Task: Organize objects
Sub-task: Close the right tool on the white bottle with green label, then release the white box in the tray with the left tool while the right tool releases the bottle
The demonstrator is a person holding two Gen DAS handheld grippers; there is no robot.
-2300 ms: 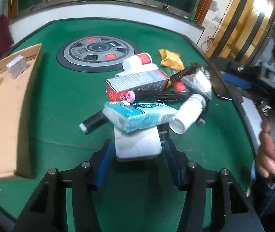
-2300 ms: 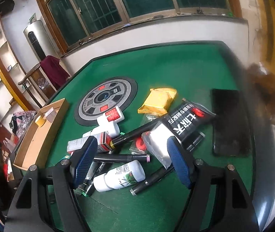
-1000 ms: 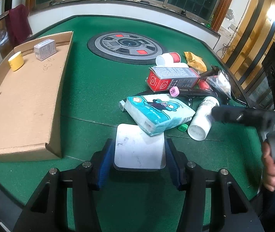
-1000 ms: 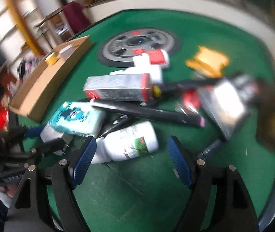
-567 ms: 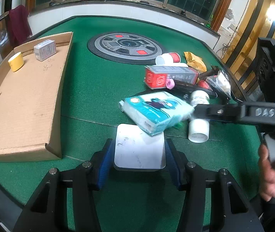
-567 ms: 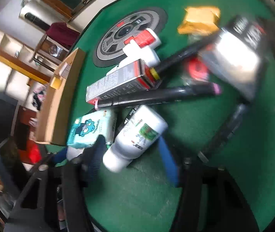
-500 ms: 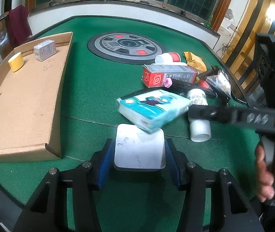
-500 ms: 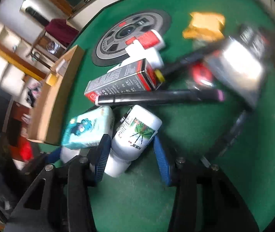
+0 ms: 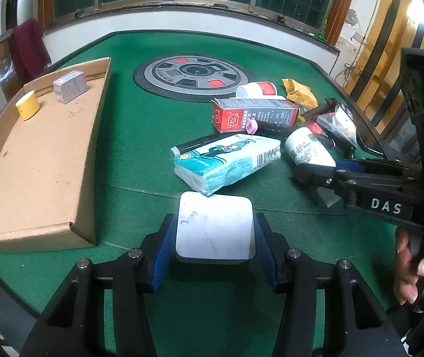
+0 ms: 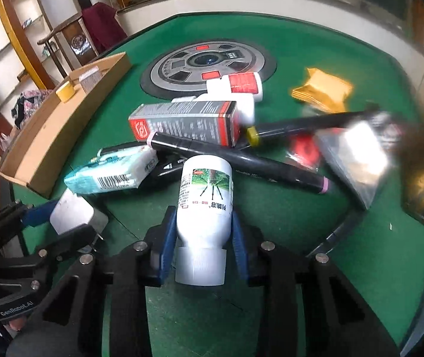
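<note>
My left gripper is shut on a flat white square box, held just above the green table near its front edge; the box also shows in the right wrist view. My right gripper is shut on a white pill bottle lying on its side, cap toward me; the bottle also shows in the left wrist view. A teal tissue pack lies just beyond the white box. A red and grey carton and black markers lie in the pile behind.
A shallow cardboard tray on the left holds a yellow tape roll and a small box. A round grey disc sits mid-table. A yellow packet, a silver pouch and a red-labelled bottle lie right.
My right gripper moved in from the right and closed on the white pill bottle. The tissue pack was nudged left. My left gripper pulled the white box back toward the table's front edge earlier.
</note>
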